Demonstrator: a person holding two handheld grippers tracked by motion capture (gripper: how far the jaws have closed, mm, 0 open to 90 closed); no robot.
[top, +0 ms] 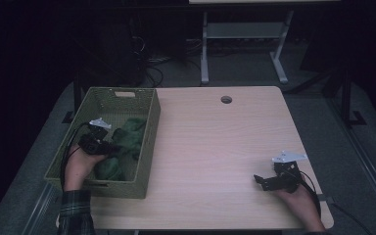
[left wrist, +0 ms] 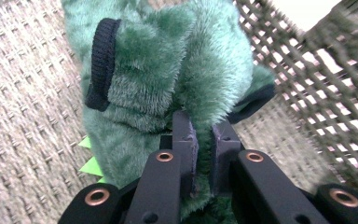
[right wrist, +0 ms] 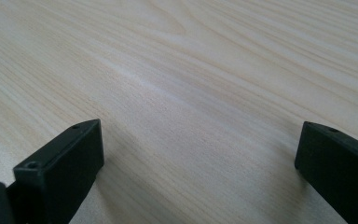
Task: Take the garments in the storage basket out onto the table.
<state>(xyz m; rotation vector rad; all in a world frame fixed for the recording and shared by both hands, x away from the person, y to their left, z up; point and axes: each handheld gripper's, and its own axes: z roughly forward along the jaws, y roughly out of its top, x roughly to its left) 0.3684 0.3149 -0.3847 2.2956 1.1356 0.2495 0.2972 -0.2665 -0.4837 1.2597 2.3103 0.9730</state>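
A green plush toy (top: 123, 144) with black trim lies inside the woven green basket (top: 149, 129) at the table's left. My left gripper (top: 108, 148) reaches into the basket and is shut on the plush toy (left wrist: 168, 70); in the left gripper view its two black pads pinch a fold of green fur between them. Small bright green spikes (left wrist: 91, 164) show at the toy's lower left. My right gripper (top: 260, 180) rests low over the bare tabletop near the front right. Its jaws stand wide apart over the wood (right wrist: 200, 116) with nothing between them.
The basket has woven walls (left wrist: 321, 93) close around the left gripper. The light wooden table (top: 215, 147) has a round cable hole (top: 226, 100) near its far edge. A white desk frame (top: 245, 44) stands on the floor beyond.
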